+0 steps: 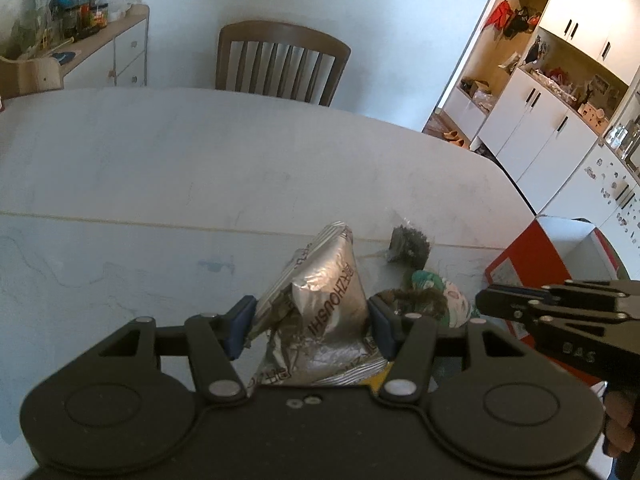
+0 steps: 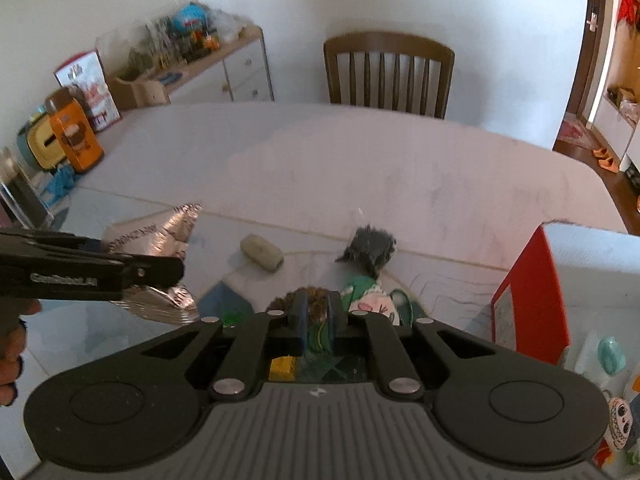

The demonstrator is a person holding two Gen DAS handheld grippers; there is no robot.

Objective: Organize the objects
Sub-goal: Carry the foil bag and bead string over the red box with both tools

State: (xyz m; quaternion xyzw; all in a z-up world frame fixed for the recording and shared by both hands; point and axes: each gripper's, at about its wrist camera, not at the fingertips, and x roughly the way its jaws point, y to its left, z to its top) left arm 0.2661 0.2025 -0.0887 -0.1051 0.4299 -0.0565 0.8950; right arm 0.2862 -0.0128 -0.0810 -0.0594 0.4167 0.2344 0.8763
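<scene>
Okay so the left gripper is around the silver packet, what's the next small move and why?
Probably lift the silver foil packet a little and carry it toward the red-sided box on the right. The left gripper has its blue pads on both sides of the packet, apparently gripping it, while the right gripper is nearly shut low over a brown fuzzy item, so keep clear of it.

Silver crinkled packet (image 1: 320, 312) with dark lettering; red-and-white box (image 2: 560, 280); grey fuzzy tuft (image 2: 372, 246); green-and-white patterned cloth (image 2: 376, 296); beige lump (image 2: 262, 258); pale table (image 1: 200, 168); brown slatted chair (image 1: 280, 60).
</scene>
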